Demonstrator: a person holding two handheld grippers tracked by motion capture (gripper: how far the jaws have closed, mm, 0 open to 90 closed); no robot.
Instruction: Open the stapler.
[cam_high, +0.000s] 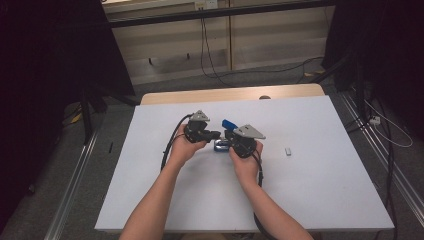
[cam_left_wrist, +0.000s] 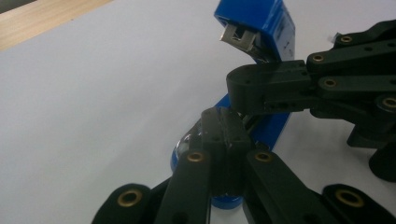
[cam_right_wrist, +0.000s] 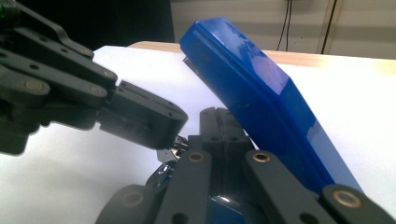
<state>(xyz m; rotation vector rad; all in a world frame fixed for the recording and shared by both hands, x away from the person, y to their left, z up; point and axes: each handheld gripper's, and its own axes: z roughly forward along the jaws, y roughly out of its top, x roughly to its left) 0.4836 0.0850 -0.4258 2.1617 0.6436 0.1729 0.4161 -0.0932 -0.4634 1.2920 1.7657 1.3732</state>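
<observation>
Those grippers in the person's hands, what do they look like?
Each gripper, left and right, is black, built of flat linked bars joined by brass-coloured pins, ending in two blocky jaws. A grey three-cornered plate tops each, and a black cable trails back from each. The forearms are bare: no sleeves or gloves.

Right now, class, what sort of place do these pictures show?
Probably a lab recording bay: a white table, metal floor rails, trailing wall cables, and a blue stapler under test.
</observation>
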